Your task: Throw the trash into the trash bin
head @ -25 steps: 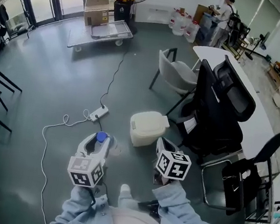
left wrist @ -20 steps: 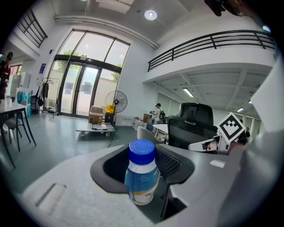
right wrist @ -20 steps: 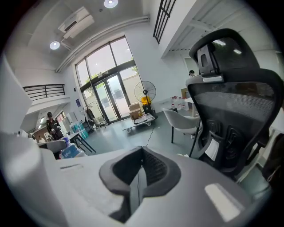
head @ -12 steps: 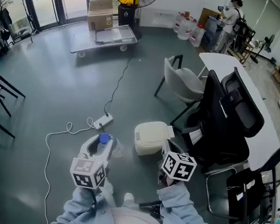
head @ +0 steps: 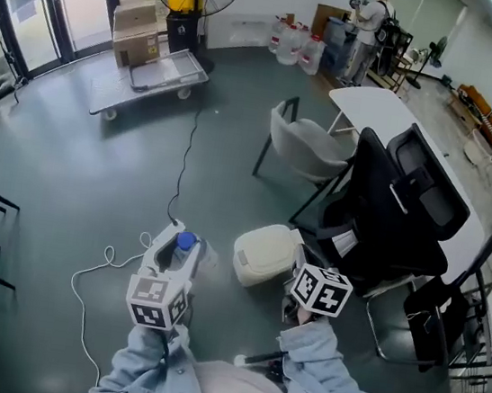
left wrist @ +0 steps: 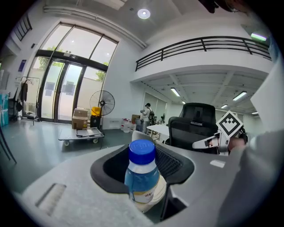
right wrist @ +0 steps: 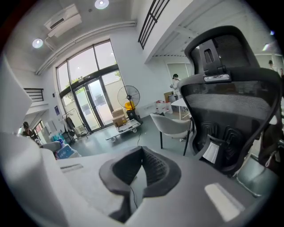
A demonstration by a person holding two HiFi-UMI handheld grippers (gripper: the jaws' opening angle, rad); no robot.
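My main worry was the bin (head: 264,254): its cream lid looked shut from the head view, so a bottle (left wrist: 142,175) let go above it would likely bounce off and roll across the floor, perhaps under the chair (head: 399,204) just right of the bin. Someone had to lift that lid first, and the right gripper (right wrist: 140,167), whose jaws met at the tips with nothing between them, seemed the one to do it from its spot just right of and nearer me than the bin. I also judged the hold itself a risk: the left gripper (head: 175,247) clamped the bottle low on its body, so the smooth, round plastic could twist or slide out on a quick swing. The cable (head: 182,164) on the floor left of the bin could catch a foot. The bottle sat left of the bin, near it but not over it, upright between the left jaws. It was small, clear plastic, with a blue screw cap standing above the pads, a blue tint through the shoulder and a pale label with a yellow band lower down; I could not tell whether any liquid remained.
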